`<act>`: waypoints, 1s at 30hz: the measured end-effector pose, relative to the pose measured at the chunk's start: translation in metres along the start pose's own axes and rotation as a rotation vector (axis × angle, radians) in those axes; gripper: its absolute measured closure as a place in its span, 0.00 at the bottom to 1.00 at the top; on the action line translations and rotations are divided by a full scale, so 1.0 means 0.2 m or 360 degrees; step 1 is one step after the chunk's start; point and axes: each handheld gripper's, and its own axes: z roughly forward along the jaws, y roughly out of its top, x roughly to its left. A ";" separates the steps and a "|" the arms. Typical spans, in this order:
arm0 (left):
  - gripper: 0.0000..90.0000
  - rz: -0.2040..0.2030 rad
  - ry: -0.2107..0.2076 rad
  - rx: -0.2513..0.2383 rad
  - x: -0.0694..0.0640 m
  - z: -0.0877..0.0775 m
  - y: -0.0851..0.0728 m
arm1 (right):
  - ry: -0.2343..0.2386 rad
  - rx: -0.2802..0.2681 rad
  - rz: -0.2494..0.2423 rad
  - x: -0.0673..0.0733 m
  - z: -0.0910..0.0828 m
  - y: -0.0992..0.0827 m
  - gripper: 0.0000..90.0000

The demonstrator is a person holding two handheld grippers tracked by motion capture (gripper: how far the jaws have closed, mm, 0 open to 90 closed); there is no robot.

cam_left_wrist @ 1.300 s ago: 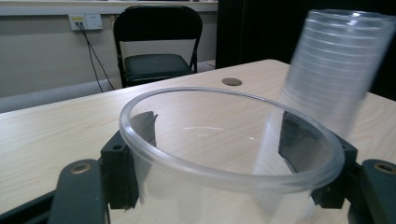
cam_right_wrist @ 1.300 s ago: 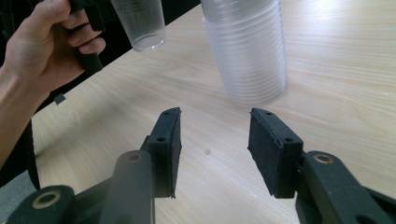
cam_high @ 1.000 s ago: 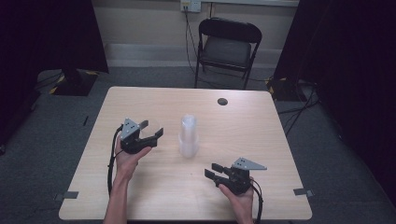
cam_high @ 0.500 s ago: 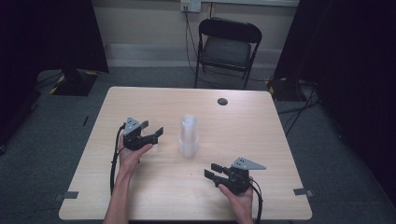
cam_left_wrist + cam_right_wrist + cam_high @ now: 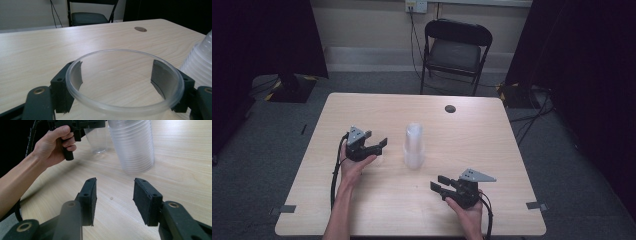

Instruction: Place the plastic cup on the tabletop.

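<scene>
A single clear plastic cup (image 5: 125, 110) stands upright on the wooden table (image 5: 362, 110), left of a tall upside-down stack of clear cups (image 5: 413, 145). My left gripper (image 5: 379, 147) sits low around the single cup (image 5: 97, 140). Its jaws have just been opening, and the cup stands between them with the pads (image 5: 161, 75) at its sides, seemingly free of the wall. My right gripper (image 5: 437, 187) rests near the table's front right, open with nothing between its pads (image 5: 143, 200), and points toward the stack (image 5: 132, 145).
A dark round grommet (image 5: 450, 108) sits in the table's far side. A black folding chair (image 5: 457, 50) stands behind the table. Dark curtains hang on both sides. Cables trail from both grippers toward the front edge.
My left gripper has sunk a little toward the table with the cup, and its jaws stand wider than before. The right gripper and the stack have not moved.
</scene>
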 end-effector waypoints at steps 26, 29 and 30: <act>0.20 0.0086 0.0000 0.0133 -0.07 0.00 -0.05 | -0.0013 0.0025 0.0016 0.00 0.01 -0.01 0.58; 0.17 0.0056 -0.0001 0.0152 -0.06 -0.01 -0.05 | -0.0011 0.0010 0.0018 0.00 0.00 -0.01 0.58; 0.17 0.0062 0.0003 0.0164 -0.07 -0.01 -0.06 | -0.0011 0.0010 0.0018 0.00 0.00 -0.01 0.58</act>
